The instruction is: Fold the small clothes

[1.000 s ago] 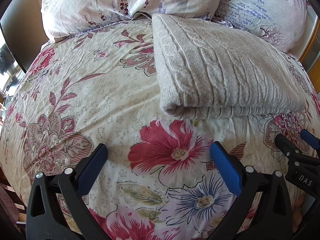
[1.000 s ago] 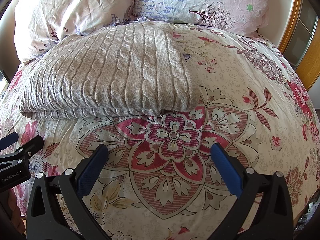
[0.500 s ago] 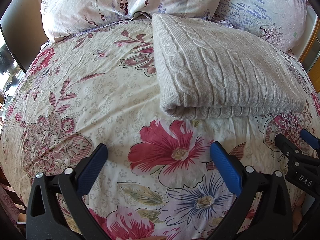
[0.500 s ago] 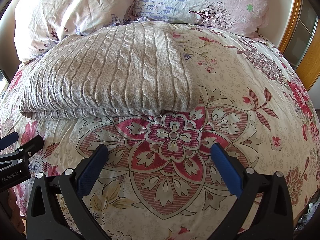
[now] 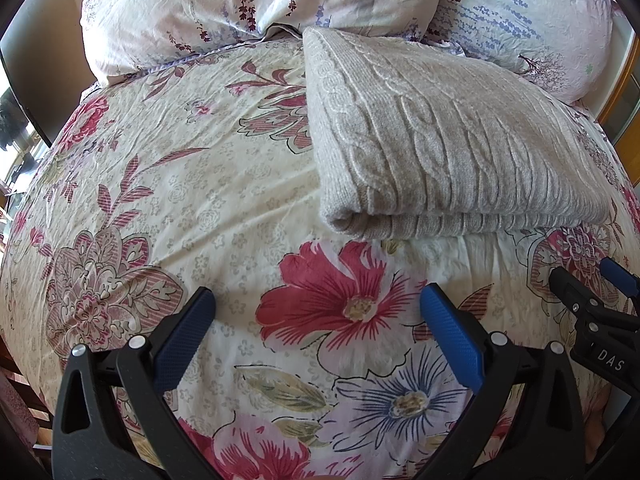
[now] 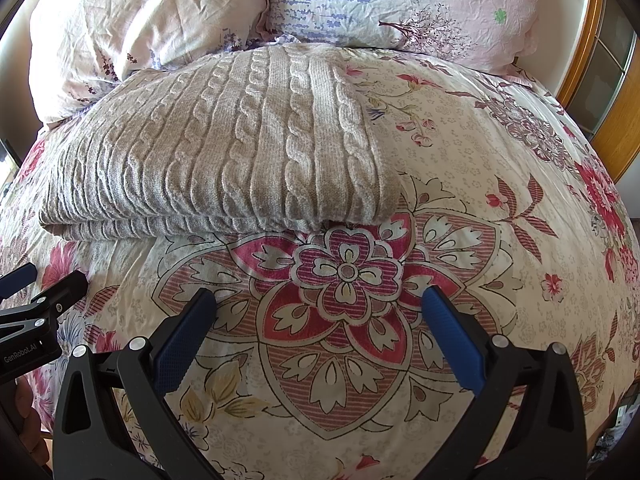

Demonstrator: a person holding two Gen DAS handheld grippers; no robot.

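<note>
The folded beige cable-knit sweater (image 5: 452, 152) lay flat as a neat rectangle on the cream quilt cover printed with red and pink flowers (image 5: 168, 208), its doubled ribbed edge facing the cameras and its far end touching the pillows; in the right wrist view the same sweater (image 6: 240, 152) sat left of centre, its near right corner just above a large pink rosette in the print. Behind it leaned a pale pink wrinkled pillow with purple sprigs (image 5: 248, 4) and, beside that, a pink pillow with blue lavender print (image 6: 400, 4); a wooden frame with glass panes (image 6: 608, 92) stood at the right edge. The left hand-held gripper (image 5: 318, 312) hung above the quilt near the sweater's front edge, its blue-padded jaws spread wide and holding nothing; the right hand-held gripper (image 6: 320, 312) hung just beside it, likewise released and empty, apart from the sweater.
</note>
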